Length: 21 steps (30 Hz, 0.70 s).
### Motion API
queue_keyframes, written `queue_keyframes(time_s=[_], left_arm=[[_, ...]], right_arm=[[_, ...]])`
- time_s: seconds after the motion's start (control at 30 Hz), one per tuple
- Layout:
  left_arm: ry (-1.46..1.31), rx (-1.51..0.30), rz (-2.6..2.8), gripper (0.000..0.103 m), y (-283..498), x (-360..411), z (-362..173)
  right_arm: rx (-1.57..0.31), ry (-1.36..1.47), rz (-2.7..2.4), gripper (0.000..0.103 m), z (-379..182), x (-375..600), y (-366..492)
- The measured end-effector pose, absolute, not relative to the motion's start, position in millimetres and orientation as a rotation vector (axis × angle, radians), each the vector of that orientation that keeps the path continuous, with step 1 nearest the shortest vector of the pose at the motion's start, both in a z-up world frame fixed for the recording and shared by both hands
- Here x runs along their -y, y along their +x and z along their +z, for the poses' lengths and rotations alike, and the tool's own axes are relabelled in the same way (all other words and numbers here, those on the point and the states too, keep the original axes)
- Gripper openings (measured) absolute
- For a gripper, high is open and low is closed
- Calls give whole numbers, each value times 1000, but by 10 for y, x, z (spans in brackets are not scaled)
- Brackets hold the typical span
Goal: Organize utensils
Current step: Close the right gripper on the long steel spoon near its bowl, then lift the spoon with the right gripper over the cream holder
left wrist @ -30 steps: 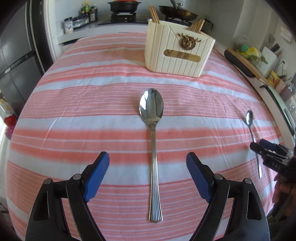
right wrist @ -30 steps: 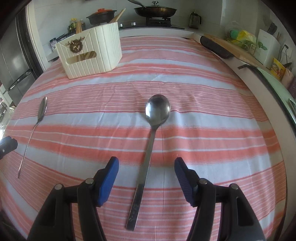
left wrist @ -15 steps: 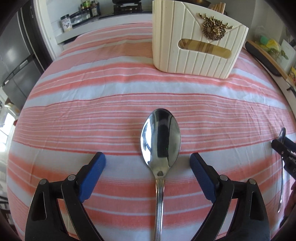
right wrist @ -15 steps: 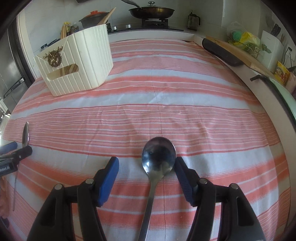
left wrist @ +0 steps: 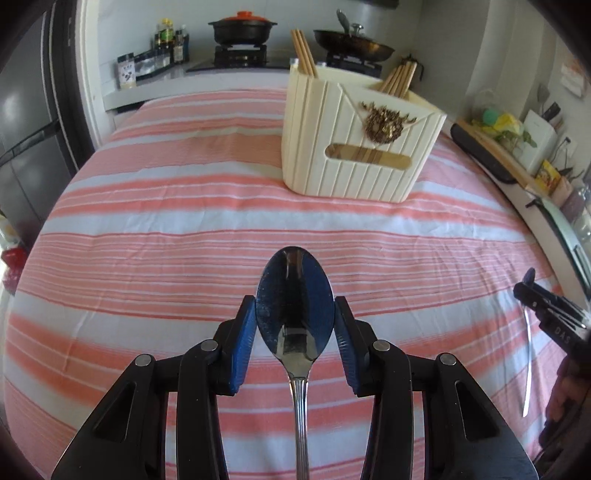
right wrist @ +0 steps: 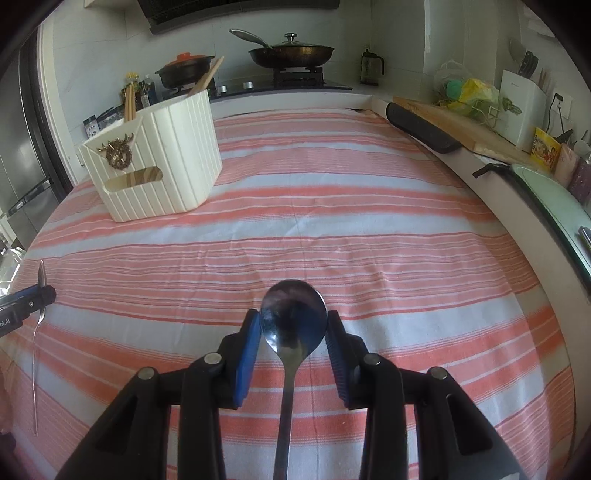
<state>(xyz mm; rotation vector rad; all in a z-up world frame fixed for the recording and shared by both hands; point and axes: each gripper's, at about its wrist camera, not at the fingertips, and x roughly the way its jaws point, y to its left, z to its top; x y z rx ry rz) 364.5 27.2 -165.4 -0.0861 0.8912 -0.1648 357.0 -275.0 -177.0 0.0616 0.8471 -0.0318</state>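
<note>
Picking up, both at once: left hand-held gripper [left wrist: 295, 325] closing round the bowl of the ribbed spoon [left wrist: 295, 299], right hand-held gripper [right wrist: 293, 334] closing on the plain spoon [right wrist: 293, 314], pads at the rims. Both angled down over the near tabletop [left wrist: 184, 206]. Next: lift, carry to the far cream holder [left wrist: 354, 147], drop in beside the chopsticks [left wrist: 304, 51].

Striped tablecloth [left wrist: 184, 206], lidded black pot [left wrist: 242, 27], frying pan [right wrist: 291, 53], wooden cutting board [right wrist: 454, 122], spice jars [left wrist: 147, 64]
</note>
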Motion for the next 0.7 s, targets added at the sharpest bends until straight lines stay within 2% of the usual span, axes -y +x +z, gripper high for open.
queue_keyframes(time_s=[0.27, 0.7], left_arm=[[-111, -729, -186, 42, 3098, -324, -1193], [-170, -652, -214, 42, 2648, -396, -918]], right_arm=[[-736, 82, 59, 36, -1388, 2715, 3163], [-617, 62, 95, 36, -979, 2663, 2650]])
